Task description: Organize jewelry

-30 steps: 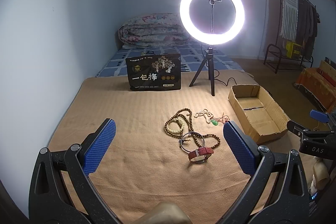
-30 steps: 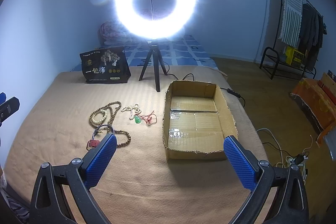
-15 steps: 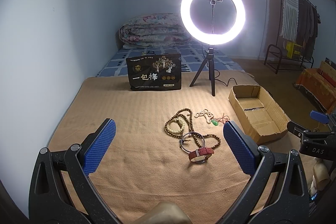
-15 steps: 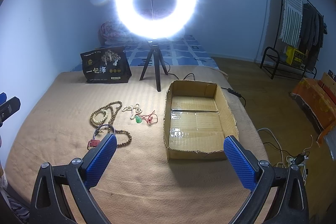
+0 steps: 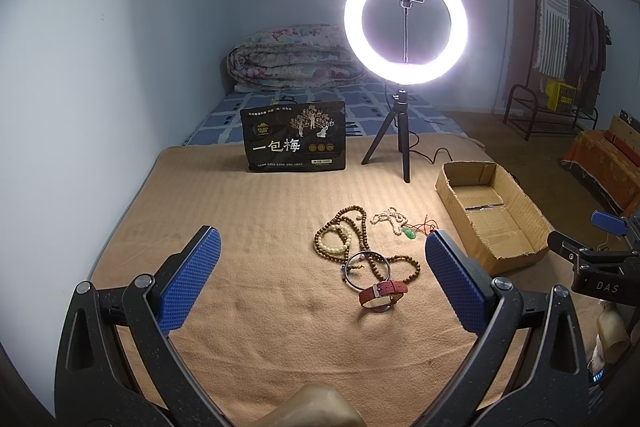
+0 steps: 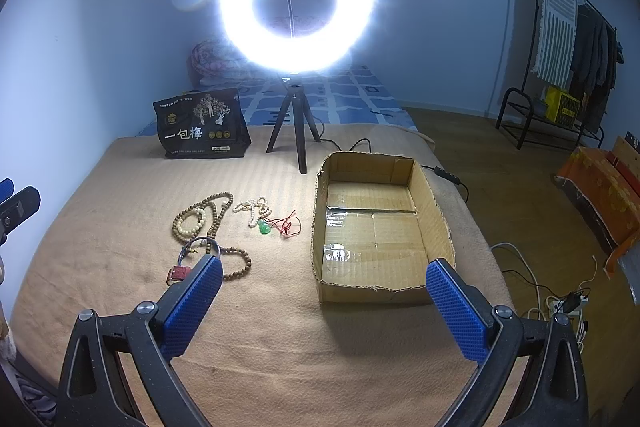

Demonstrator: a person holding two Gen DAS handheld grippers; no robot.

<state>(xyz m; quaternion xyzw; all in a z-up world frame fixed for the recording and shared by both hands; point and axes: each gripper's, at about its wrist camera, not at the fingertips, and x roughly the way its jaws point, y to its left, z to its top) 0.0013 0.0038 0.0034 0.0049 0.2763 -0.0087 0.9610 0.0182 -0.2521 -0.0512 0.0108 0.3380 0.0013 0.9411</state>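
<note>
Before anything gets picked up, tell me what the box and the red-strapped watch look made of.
Box: corrugated cardboard, matte brown, ragged torn rim, shiny clear tape along the floor seams.
Watch: strap looks like red leather or imitation, slightly glossy; the case looks like silvery metal, too small to confirm.

Glaring ring light point(image 5: 405, 18) on its tripod fronts pale blue walls point(image 5: 120, 27), folded quilt point(image 5: 288, 57) behind, clothes rack point(image 6: 568, 39) over wooden floor point(image 6: 500, 155).

Left gripper point(image 5: 320, 263) and right gripper point(image 6: 322, 285): matte speckled black plastic arms with triangular cut-outs, round silver pivot screws, blue diamond-textured rubber finger pads point(image 5: 188, 287); white "DAS" lettering on the right gripper's body at right frame edge in the left wrist view.
</note>
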